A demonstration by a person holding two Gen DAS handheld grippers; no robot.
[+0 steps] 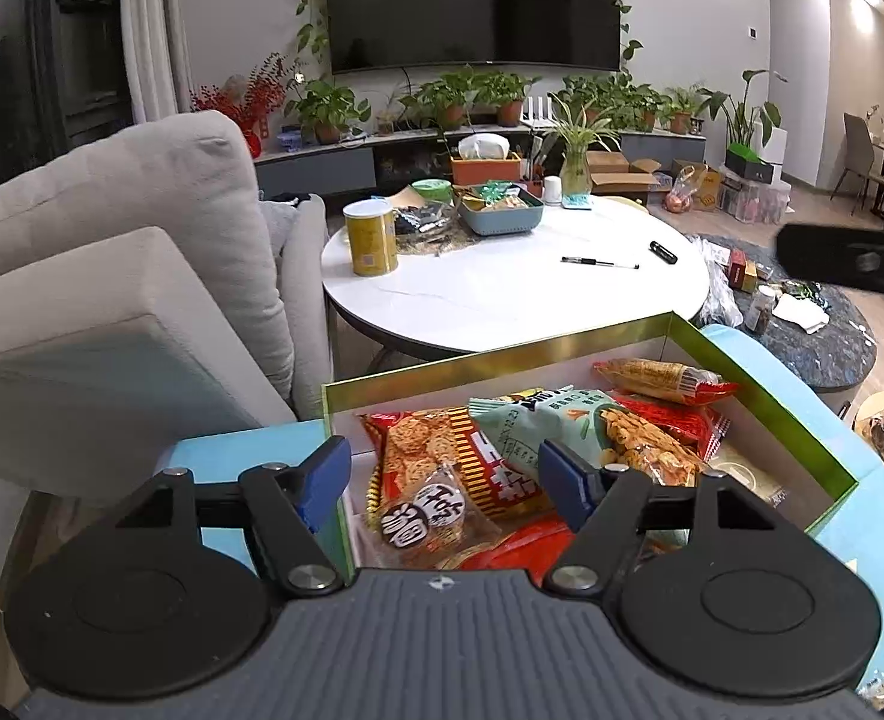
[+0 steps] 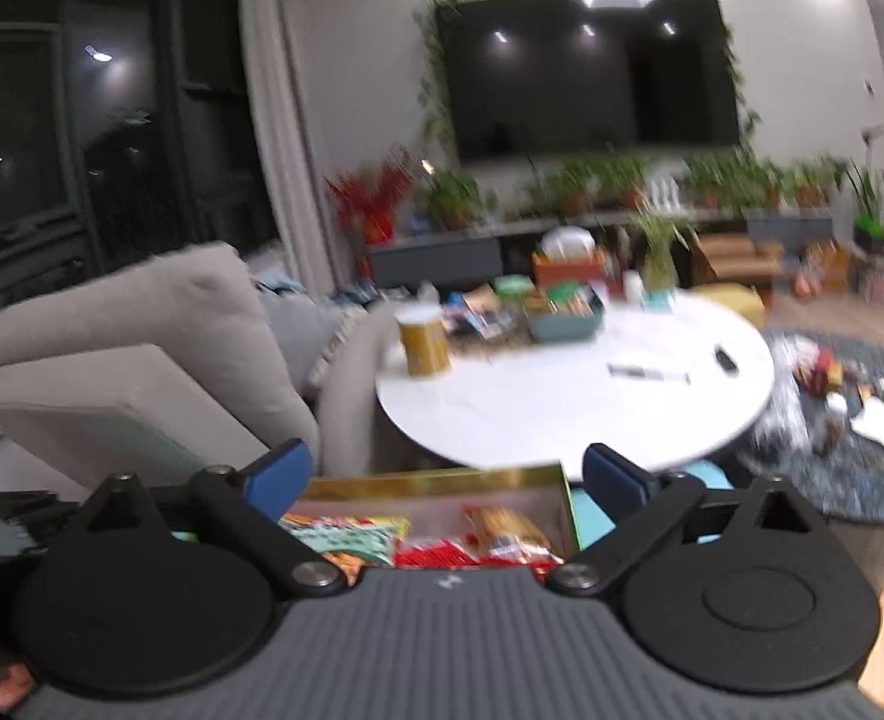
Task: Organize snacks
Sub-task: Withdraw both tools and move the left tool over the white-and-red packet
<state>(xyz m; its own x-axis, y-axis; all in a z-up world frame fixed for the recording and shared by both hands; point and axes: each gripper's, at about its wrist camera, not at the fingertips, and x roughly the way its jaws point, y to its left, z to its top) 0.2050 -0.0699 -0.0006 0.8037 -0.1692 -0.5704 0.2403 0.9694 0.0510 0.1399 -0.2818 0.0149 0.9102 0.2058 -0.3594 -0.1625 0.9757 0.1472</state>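
An open box (image 1: 760,378) with a gold-green rim holds several snack packets: a red cracker bag (image 1: 435,450), a pale green chip bag (image 1: 538,426), an orange packet (image 1: 658,378) and a small round-label packet (image 1: 423,516). The box stands on a light blue surface (image 1: 862,516). My left gripper (image 1: 442,468) is open and empty, low over the box's near left part. My right gripper (image 2: 445,474) is open and empty above the same box (image 2: 435,483); its view is blurred. Part of the right gripper shows as a dark shape (image 1: 856,264) in the left wrist view.
A white round table (image 1: 514,294) beyond the box carries a yellow can (image 1: 371,238), a teal tray of items (image 1: 502,207), a pen (image 1: 598,264) and a plant vase. A grey sofa (image 1: 111,276) stands left. A dark round table (image 1: 826,336) with clutter lies right.
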